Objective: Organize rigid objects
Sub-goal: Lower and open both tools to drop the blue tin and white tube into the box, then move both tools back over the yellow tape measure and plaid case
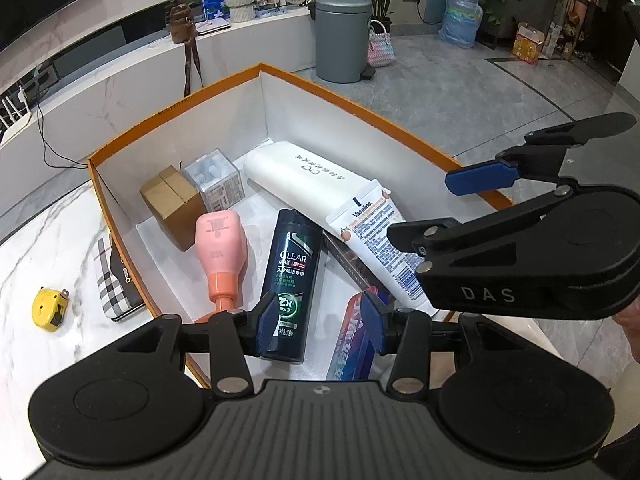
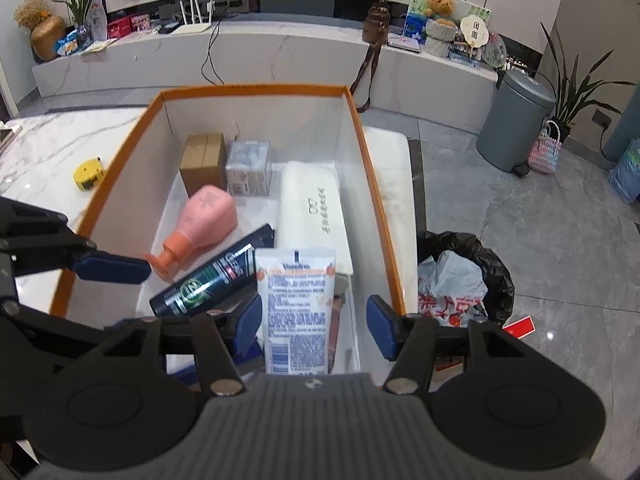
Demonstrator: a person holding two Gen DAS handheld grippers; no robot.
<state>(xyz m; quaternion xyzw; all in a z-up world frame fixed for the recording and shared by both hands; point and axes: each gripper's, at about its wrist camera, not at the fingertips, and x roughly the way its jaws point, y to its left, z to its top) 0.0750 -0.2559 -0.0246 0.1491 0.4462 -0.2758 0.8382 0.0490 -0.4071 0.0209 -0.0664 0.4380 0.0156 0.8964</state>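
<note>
dark bottle: "CLEAR", "2X" | white tube: "Vaseline" | right gripper: "DAS"

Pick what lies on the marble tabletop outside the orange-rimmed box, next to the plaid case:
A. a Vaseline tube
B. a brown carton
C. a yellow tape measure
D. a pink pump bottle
C: the yellow tape measure lies on the marble beside the plaid case; the other three lie inside the box.

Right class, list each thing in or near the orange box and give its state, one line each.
Orange box: open, no lid.
Pink pump bottle: lying down.
Dark shampoo bottle: lying, cap on.
Vaseline tube: lying across others.
Left tool: open, pads apart.
Right tool: open, tube between pads, unpressed.
Yellow tape measure: retracted, outside box.
</note>
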